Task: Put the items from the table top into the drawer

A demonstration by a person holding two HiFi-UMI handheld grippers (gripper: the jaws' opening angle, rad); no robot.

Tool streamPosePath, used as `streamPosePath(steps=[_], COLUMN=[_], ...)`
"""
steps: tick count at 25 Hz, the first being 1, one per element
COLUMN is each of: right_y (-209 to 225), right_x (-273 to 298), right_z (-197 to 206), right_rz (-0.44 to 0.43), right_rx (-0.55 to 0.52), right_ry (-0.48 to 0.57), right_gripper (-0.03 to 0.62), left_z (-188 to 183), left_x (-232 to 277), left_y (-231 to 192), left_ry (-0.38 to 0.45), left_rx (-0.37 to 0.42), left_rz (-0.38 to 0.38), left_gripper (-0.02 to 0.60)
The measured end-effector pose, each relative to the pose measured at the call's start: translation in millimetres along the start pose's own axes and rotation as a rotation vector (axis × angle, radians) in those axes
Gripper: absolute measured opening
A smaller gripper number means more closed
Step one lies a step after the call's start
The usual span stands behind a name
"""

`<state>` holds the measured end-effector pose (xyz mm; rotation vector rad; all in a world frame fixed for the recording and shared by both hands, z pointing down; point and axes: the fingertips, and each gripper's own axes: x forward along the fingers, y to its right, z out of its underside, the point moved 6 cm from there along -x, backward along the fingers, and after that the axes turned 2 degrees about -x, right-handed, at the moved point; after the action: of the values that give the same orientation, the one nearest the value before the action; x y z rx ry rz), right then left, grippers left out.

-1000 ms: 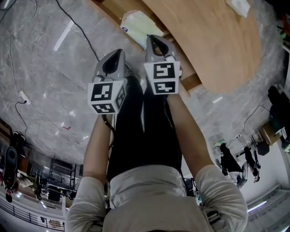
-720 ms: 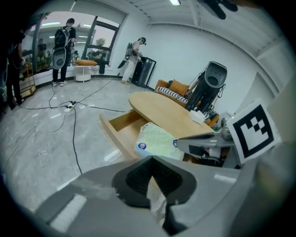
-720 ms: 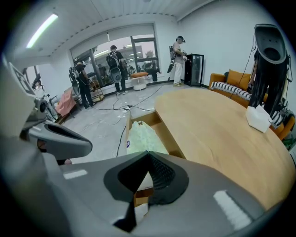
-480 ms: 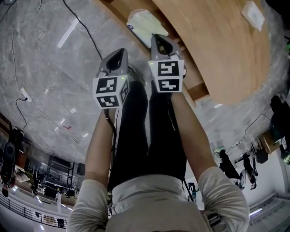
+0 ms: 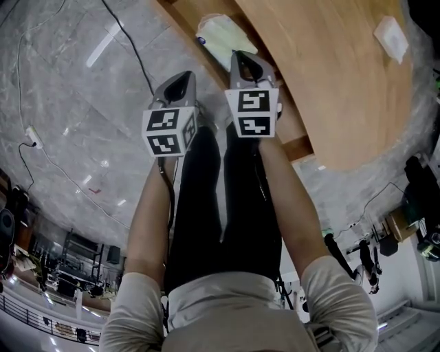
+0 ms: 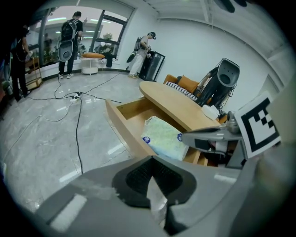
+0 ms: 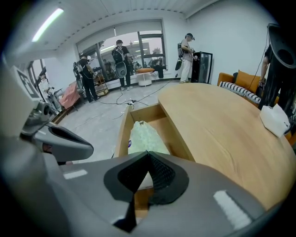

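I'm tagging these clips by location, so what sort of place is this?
Probably a robotics lab or data-collection space: cables trail over the polished floor, people with backpacks stand by big windows, and what looks like a dark robot stands beyond the table.

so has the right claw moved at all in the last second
Yes, the right claw has edged toward the pale green plastic pack in the open wooden drawer; its tip now overlaps the pack's edge.

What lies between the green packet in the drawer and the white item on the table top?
Only the drawer wall and bare wooden table top, shown in the right gripper view.
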<state>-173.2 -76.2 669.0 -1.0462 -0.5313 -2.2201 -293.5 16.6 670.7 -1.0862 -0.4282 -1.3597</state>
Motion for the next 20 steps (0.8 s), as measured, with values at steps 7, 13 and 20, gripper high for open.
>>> streamPosePath(steps=[7, 13, 20], right_y=[-4, -9, -13], right_x=[8, 16, 21], right_z=[16, 30, 35], right_rz=[-0.029, -0.05, -0.063], right_rx=[-0.035, -0.038, -0.062], right_ry=[-0.052, -0.094, -0.109], right_gripper=[0.008, 0.009, 0.015], left_z=[-1, 4, 1], left_x=[5, 5, -3], left_y=[9, 15, 22], left_ry=[-0.003, -0.012, 0.006], left_rx=[0.007, 0.007, -0.011], left_rz=[0.008, 0.014, 0.025], left_gripper=[0.02, 0.02, 0.019])
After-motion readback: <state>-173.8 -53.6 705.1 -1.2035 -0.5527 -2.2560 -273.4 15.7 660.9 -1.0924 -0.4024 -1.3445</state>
